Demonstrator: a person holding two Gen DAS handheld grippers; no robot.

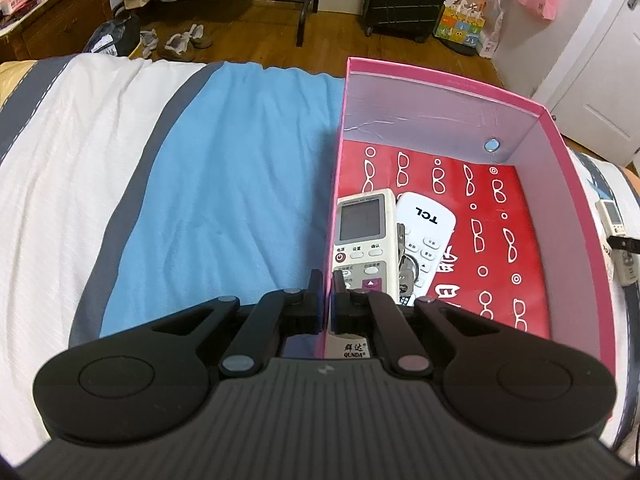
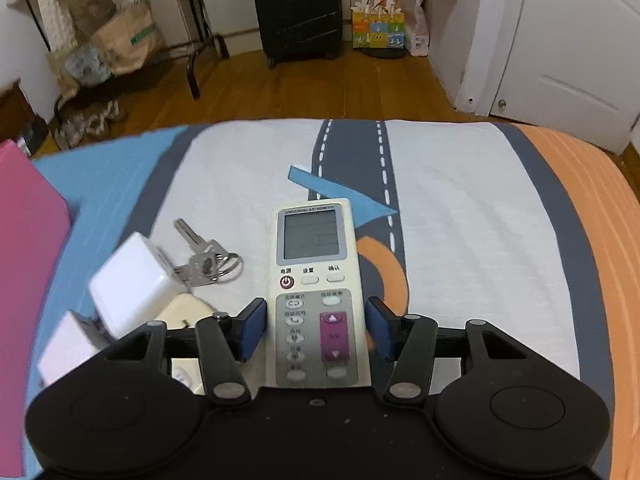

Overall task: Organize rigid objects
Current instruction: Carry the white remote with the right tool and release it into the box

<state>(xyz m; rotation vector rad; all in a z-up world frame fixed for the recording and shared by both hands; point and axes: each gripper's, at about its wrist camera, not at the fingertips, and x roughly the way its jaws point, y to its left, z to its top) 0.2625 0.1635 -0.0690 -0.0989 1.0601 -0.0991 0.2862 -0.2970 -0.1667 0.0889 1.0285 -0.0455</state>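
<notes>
In the left wrist view my left gripper (image 1: 329,280) is shut on the left wall of the pink box (image 1: 340,128). Inside the box lie a cream AC remote (image 1: 360,236), a white TCL remote (image 1: 428,228) and a key bunch (image 1: 406,268). In the right wrist view my right gripper (image 2: 318,328) has its blue pads (image 2: 254,330) on both sides of a second cream AC remote (image 2: 314,276); a narrow gap shows on each side. The remote looks lifted above the bed. Keys (image 2: 208,258) and white chargers (image 2: 132,284) lie to its left.
The bed has a blue, white and grey road-pattern sheet (image 2: 460,200). The pink box edge (image 2: 28,280) shows at the left of the right wrist view. A black suitcase (image 2: 298,8), bags and shoes stand on the wooden floor beyond the bed.
</notes>
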